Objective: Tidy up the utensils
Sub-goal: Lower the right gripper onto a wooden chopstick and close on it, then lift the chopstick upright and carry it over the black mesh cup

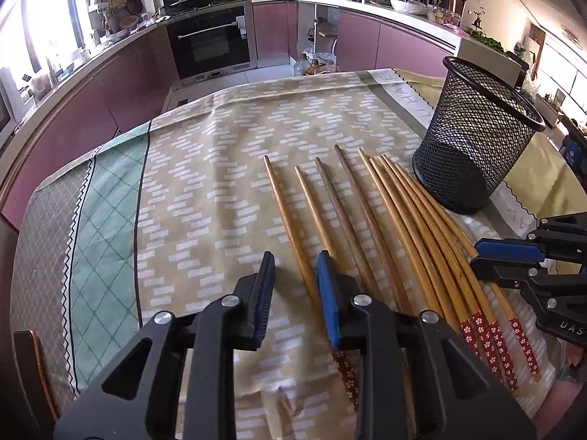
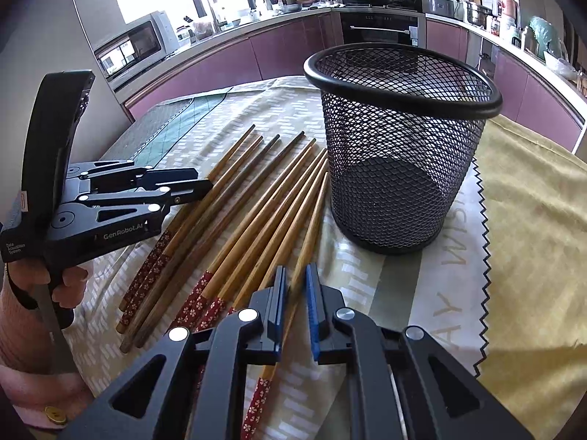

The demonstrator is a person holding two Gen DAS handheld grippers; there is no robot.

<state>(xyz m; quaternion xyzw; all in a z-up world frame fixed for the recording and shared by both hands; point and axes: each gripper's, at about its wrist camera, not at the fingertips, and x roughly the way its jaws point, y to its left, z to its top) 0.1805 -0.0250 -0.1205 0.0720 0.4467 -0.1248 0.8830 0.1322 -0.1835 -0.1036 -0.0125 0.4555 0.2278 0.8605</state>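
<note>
The chopsticks (image 1: pixel 370 220) are lying fanned on the patterned tablecloth (image 1: pixel 205 168), just beside the upright mesh holder (image 2: pixel 400 139). The left gripper (image 1: pixel 295 286) is hovering with jaws wide apart over the leftmost sticks. The right gripper (image 2: pixel 295 293) is straddling the rightmost chopstick (image 2: pixel 308 227) with jaws narrowed, perhaps not yet touching it.

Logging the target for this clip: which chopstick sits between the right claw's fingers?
The chopstick at the edge of the row, closest to the mesh cup. It runs between the right claw's open fingers; the others lie left of them.
</note>
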